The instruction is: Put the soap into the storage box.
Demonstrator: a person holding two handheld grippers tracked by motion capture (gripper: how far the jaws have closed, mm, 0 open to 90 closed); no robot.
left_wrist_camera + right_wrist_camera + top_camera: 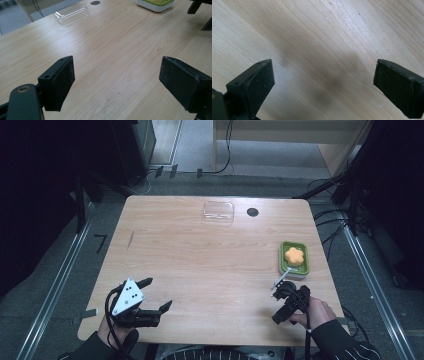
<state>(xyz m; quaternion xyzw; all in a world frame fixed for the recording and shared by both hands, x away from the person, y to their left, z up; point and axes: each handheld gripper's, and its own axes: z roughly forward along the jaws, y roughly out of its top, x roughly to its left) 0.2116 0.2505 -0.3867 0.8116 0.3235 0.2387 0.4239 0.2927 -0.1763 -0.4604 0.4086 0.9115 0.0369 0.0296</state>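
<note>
My left gripper is held low over the near left part of the wooden table, open, with bare wood between its pads. Near the front right edge, my right gripper points down at the tabletop, open and holding nothing. A green dish holding an orange flower-shaped piece sits just beyond the right gripper. A thin white stick leans from the dish's near edge toward that gripper. A clear plastic box lies at the far middle.
A round black hole sits in the tabletop right of the clear box. Cables trail on the floor around the table. Dark equipment stands at both far corners.
</note>
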